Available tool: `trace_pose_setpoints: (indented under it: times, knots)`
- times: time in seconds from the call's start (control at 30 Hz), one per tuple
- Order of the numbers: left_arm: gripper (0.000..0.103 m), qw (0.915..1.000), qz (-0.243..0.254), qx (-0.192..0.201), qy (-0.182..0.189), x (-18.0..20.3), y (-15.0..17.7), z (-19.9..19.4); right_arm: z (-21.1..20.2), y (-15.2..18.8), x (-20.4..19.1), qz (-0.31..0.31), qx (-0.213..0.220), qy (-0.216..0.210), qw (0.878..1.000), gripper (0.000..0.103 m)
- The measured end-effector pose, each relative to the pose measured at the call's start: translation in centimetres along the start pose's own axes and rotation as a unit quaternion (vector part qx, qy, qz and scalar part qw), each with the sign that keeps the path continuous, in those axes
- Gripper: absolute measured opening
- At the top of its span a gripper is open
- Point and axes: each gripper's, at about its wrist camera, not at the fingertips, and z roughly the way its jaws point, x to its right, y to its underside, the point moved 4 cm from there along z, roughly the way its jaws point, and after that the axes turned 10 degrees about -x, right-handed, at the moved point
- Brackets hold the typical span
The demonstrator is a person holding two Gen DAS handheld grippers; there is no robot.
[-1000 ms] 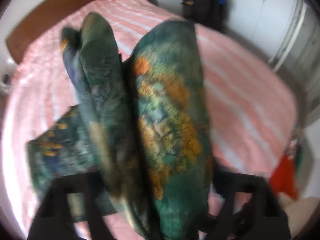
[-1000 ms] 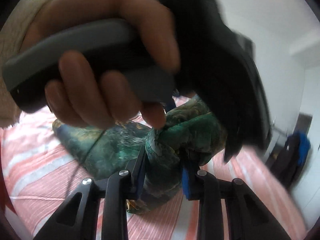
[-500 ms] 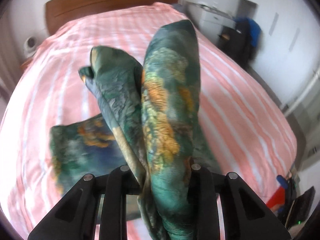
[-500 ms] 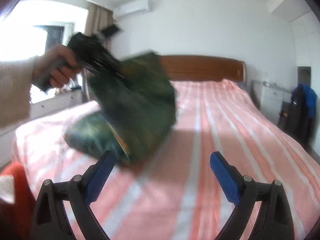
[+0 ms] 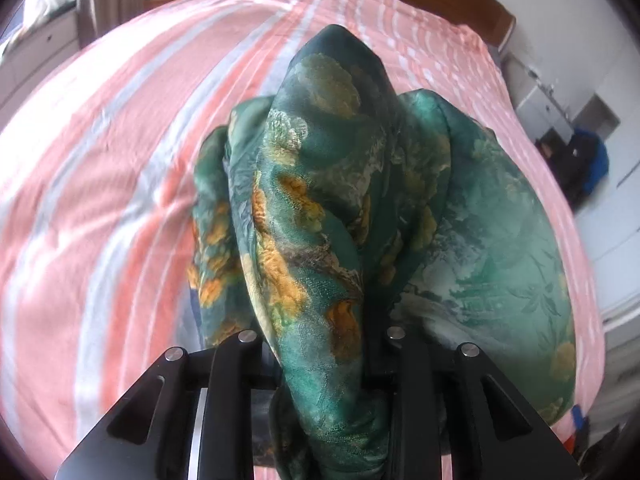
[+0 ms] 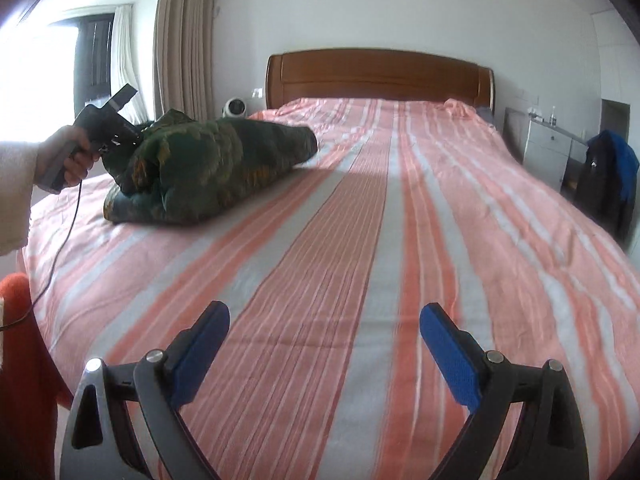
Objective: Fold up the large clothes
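Note:
A green garment with orange flowers [image 5: 320,208] is bunched in a thick fold, and my left gripper [image 5: 320,336] is clamped on it. Its jaws are opening slightly, with cloth still packed between the fingers. In the right wrist view the garment [image 6: 208,160] lies in a heap on the left side of the striped pink bed [image 6: 400,240]. A hand there holds the left gripper [image 6: 106,126] at the heap's near end. My right gripper [image 6: 325,310] hovers low over the foot of the bed, well apart from the garment. Its blue pads [image 6: 204,344] stand wide open with nothing between them.
A wooden headboard [image 6: 376,76] closes the far end of the bed. A white nightstand [image 6: 548,148] and dark and blue clothes on a stand [image 6: 608,168] are at the right. A small white fan [image 6: 235,108] and curtains are at the left. An orange-red cloth [image 6: 20,340] hangs at the near left.
The right gripper let go of the garment, opened wide and drew back. The left gripper swung the garment across and down onto the bed's left side.

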Motion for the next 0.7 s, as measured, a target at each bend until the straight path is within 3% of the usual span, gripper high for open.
trace_pose_setpoints:
  times: [0.53,0.7]
  knots:
    - [0.034,0.9995,-0.026,-0.003,0.017,-1.2,0.1,0.2,1.6,1.3,-1.2,-0.004,-0.048,-0.026,0.999,0.095]
    - [0.045,0.9988,-0.039,-0.002,0.028,-1.9,0.4,-0.1,1.6,1.4,-1.3,-0.002,-0.052,-0.031,0.998,0.095]
